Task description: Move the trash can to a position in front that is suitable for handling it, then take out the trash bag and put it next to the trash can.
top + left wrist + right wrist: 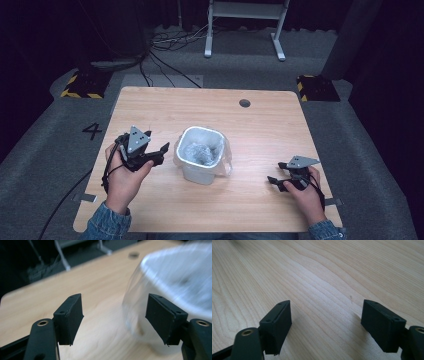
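A small white bin (200, 175) lined with a clear plastic bag stands in the middle of the wooden table (210, 110). Something crumpled and greyish (199, 151) lies inside it. My left gripper (163, 154) hovers just left of the bin, jaws open and pointing toward it, with nothing between them. In the left gripper view the blurred bin (180, 285) looms at the right, beyond the open left gripper (115, 315). My right gripper (276, 171) rests low near the table's front right, open and empty. The right gripper view shows the right gripper (327, 317) over bare wood (317, 277).
A round cable hole (244, 103) sits near the table's far edge. Beyond the table are a white metal frame (245, 25), loose cables on the floor (165, 55), and yellow-black striped blocks (82, 85) at both far corners.
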Demonstrator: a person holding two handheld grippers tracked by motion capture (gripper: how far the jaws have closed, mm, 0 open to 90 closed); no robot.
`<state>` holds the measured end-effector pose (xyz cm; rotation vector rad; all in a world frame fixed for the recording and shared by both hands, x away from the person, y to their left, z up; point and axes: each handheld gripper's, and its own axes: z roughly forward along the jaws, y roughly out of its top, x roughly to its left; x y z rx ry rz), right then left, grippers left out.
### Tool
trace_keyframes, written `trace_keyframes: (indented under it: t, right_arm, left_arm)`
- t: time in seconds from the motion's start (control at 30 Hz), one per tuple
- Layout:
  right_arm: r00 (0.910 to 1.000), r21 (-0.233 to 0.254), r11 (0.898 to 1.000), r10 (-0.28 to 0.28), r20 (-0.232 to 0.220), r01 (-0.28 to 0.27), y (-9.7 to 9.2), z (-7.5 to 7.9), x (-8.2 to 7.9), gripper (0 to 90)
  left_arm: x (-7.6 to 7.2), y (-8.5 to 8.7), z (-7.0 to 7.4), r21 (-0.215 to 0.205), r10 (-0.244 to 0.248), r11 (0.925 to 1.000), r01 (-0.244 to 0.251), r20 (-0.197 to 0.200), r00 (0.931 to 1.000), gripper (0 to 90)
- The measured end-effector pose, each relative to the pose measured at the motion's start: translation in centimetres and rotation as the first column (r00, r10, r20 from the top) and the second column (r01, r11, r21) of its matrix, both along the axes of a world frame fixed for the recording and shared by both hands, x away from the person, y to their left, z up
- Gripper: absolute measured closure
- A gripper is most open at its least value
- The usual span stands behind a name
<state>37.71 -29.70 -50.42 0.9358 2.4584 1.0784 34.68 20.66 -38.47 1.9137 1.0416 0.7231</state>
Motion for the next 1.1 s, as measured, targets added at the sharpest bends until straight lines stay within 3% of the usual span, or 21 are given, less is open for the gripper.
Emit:
trace_keyframes:
  t: [0.03,0.17,0.23,0.27,0.3,0.33,0.4,0.43,0.47,0.53,0.57,0.67,0.8,0.9,1.0,1.1]
  right_arm:
    - [1.0,0.0,1.0,0.0,-0.001,0.0,0.0,0.0,0.0,24.2]
    - [1.0,0.0,1.0,0.0,-0.001,0.0,0.0,0.0,0.0,24.2]
    - [1.0,0.0,1.0,0.0,-0.003,0.0,0.0,0.0,0.0,24.1]
    - [1.0,0.0,1.0,0.002,-0.003,-0.002,0.0,0.0,0.1,23.9]
    - [1.0,-0.001,1.0,0.002,-0.003,-0.002,0.0,0.0,0.0,24.1]
    - [1.0,-0.001,1.0,0.002,0.001,-0.002,0.1,0.0,0.0,26.8]
    - [0.9999,0.0,1.0,0.001,0.017,-0.001,0.2,0.1,-0.2,30.7]
    - [0.9997,-0.003,1.0,-0.007,0.024,0.007,0.4,0.1,-0.2,29.3]
    - [0.9994,-0.001,1.0,-0.011,0.032,0.011,0.5,0.1,-0.2,28.4]
    - [0.9994,0.016,1.0,-0.014,0.031,0.014,0.8,0.3,-0.3,27.6]
    - [0.9994,0.026,1.0,-0.015,0.03,0.014,0.9,0.4,-0.3,27.2]
    - [0.9994,0.059,0.998,-0.001,0.033,-0.001,1.3,0.9,-0.4,26.6]
    - [0.9993,0.083,0.996,0.022,0.031,-0.024,1.8,1.3,-0.6,27.5]
    - [0.9989,0.09,0.995,0.03,0.037,-0.033,1.9,1.6,-0.9,27.4]
    - [0.9986,0.092,0.995,0.034,0.04,-0.038,2.0,1.6,-1.0,27.5]
    - [0.9987,0.093,0.995,0.03,0.04,-0.034,1.9,1.5,-1.0,27.5]
  left_arm:
    - [0.4,0.1,-1.0,0.015,0.003,0.9999,-0.002,-0.03,0.9995,33.4]
    - [0.9,0.0,-2.5,0.008,0.011,0.9999,-0.011,-0.066,0.9978,33.5]
    - [1.6,-0.1,-3.1,0.037,0.025,0.9991,-0.022,-0.099,0.9947,32.8]
    - [1.9,-0.3,-3.5,0.06,0.034,0.9978,-0.028,-0.096,0.9948,31.7]
    - [2.3,-0.4,-4.1,0.061,0.04,0.9975,-0.035,-0.08,0.996,31.9]
    - [2.7,-0.5,-4.7,0.031,0.039,0.9989,-0.037,-0.068,0.9969,32.6]
    - [3.2,-0.6,-5.6,0.01,0.018,0.9998,-0.017,-0.108,0.994,32.9]
    - [3.4,-0.7,-5.9,0.033,0.018,0.9994,-0.014,-0.134,0.9908,32.7]
    - [3.5,-0.9,-6.3,0.044,0.012,0.999,-0.006,-0.141,0.9899,32.5]
    - [3.3,-1.2,-6.9,0.004,-0.003,1.0,0.003,-0.121,0.9927,32.9]
    - [3.2,-1.4,-7.2,-0.003,-0.008,1.0,0.007,-0.13,0.9915,34.1]
    - [3.1,-2.0,-7.6,0.034,-0.02,0.9991,0.026,-0.171,0.9851,36.0]
    - [2.5,-3.2,-7.5,0.01,-0.078,0.9967,0.08,-0.143,0.9867,38.0]
    - [2.0,-4.2,-7.5,0.035,-0.09,0.9948,0.096,-0.132,0.9872,40.5]
    - [1.7,-4.8,-8.1,0.014,-0.1,0.9946,0.103,-0.116,0.9882,41.5]
    - [1.4,-5.6,-8.4,0.018,-0.124,0.9917,0.127,-0.129,0.984,42.0]
